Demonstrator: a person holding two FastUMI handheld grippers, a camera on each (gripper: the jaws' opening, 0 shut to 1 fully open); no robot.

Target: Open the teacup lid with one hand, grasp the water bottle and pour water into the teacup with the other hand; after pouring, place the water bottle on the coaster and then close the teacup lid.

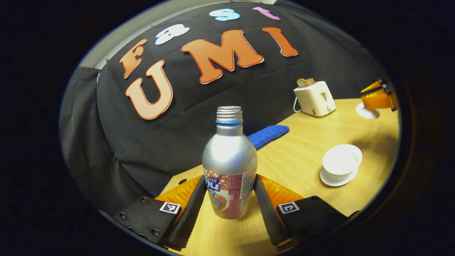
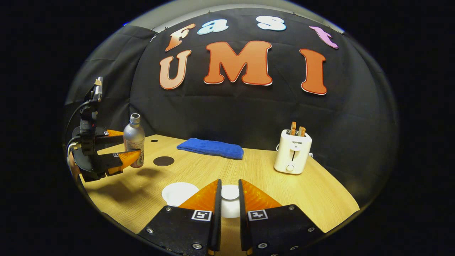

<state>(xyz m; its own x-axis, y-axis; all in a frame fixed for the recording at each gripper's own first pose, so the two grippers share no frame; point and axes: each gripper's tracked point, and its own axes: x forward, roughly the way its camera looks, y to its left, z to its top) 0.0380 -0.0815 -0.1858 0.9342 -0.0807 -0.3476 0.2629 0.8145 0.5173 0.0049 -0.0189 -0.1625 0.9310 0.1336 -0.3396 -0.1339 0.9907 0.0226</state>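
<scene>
A silver water bottle (image 1: 229, 160) with an uncapped neck stands upright between the fingers of my left gripper (image 1: 231, 204), which is shut on its labelled lower half. In the right gripper view the bottle (image 2: 134, 140) and left gripper (image 2: 137, 151) are at the far left, the bottle's base seemingly just above the table. The white teacup (image 1: 342, 161) sits uncovered on its saucer; in the right gripper view the teacup (image 2: 178, 193) is just left of my fingers. My right gripper (image 2: 230, 183) is shut on the knob of the white lid (image 2: 230, 204). A dark round coaster (image 2: 163, 161) lies right of the bottle.
A blue folded cloth (image 2: 211, 147) lies along the back of the wooden table (image 2: 284, 192). A white toaster (image 2: 293, 151) with toast in it stands at the back right. The table's curved front edge runs close under both grippers.
</scene>
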